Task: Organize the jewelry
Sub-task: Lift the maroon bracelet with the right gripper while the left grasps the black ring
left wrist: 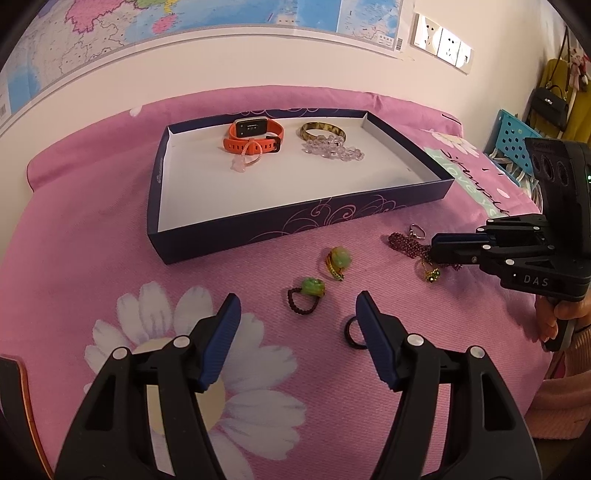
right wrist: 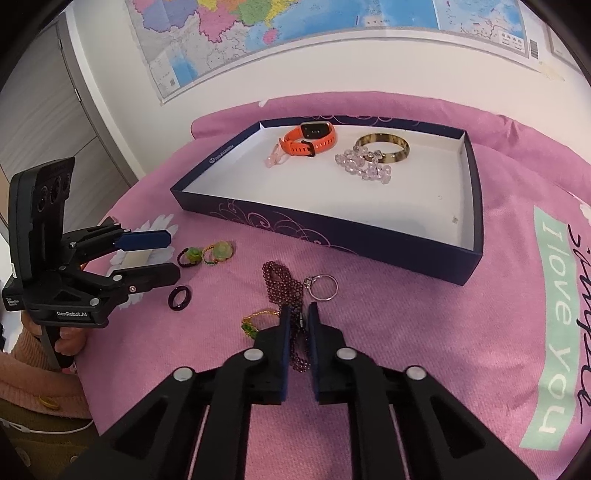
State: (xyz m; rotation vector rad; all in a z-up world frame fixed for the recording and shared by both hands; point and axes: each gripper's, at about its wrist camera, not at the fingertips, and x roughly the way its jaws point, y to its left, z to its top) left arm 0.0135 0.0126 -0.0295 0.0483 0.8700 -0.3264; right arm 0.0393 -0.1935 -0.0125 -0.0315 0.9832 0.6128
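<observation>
Left gripper point(right wrist: 147, 254) gapes empty near the black ring point(right wrist: 180, 297), right gripper point(right wrist: 297, 314) pinched on the bead strand point(right wrist: 282, 286) lying short of the box point(right wrist: 332, 232) — risk: limp beads slip out or snag the silver ring point(right wrist: 323, 287) on lift.

On my right gripper point(left wrist: 434, 251) body I read "DAS", on my left gripper point(right wrist: 168, 254) "GenRobot.AI", on the pink bedspread point(right wrist: 424, 332) a mint band – "I love you" – map point(right wrist: 295, 29) lettering too small to read
</observation>
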